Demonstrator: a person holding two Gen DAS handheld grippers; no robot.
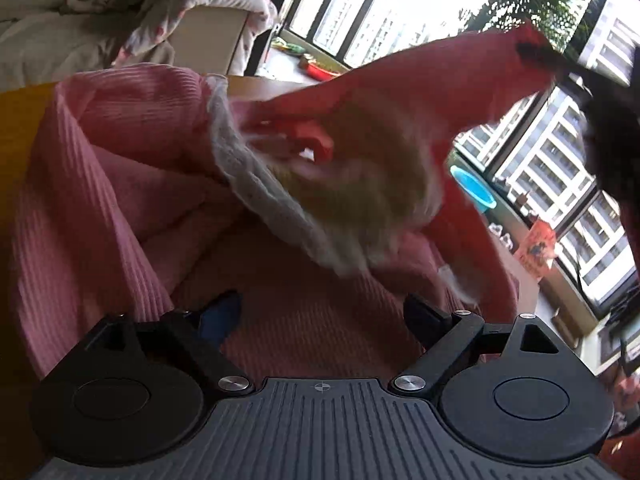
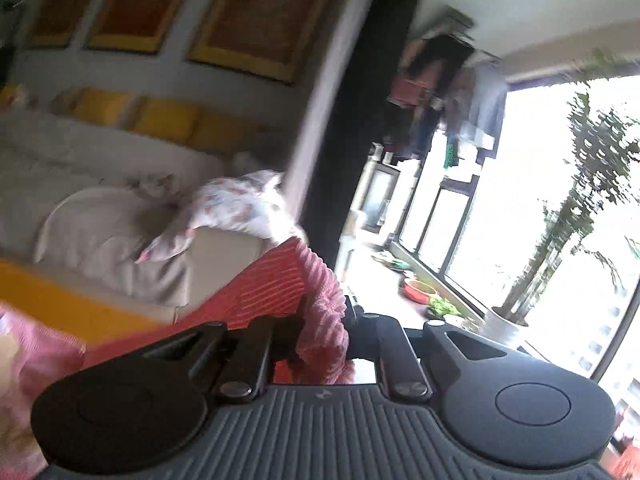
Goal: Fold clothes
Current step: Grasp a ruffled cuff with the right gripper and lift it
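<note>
The pink ribbed garment [image 1: 120, 184] lay bunched in loose folds on the yellow table [image 1: 20, 120], its fuzzy pale lining [image 1: 256, 188] turned outward. One corner rose high above the table toward the window side, pinched at its tip; the raised part was motion-blurred. In the right wrist view, a ribbed fold [image 2: 320, 312] stood above the table.

Cream sofa [image 2: 120, 240] with floral pillow [image 2: 236, 208], yellow cushions [image 2: 168, 120], framed pictures [image 2: 260, 16], blue basin [image 1: 474, 188] near windows [image 1: 560, 184].

Each hand-held gripper [image 1: 320, 312] [image 2: 320, 332] is black, with a ribbed grey base, round side discs and silver screws.
</note>
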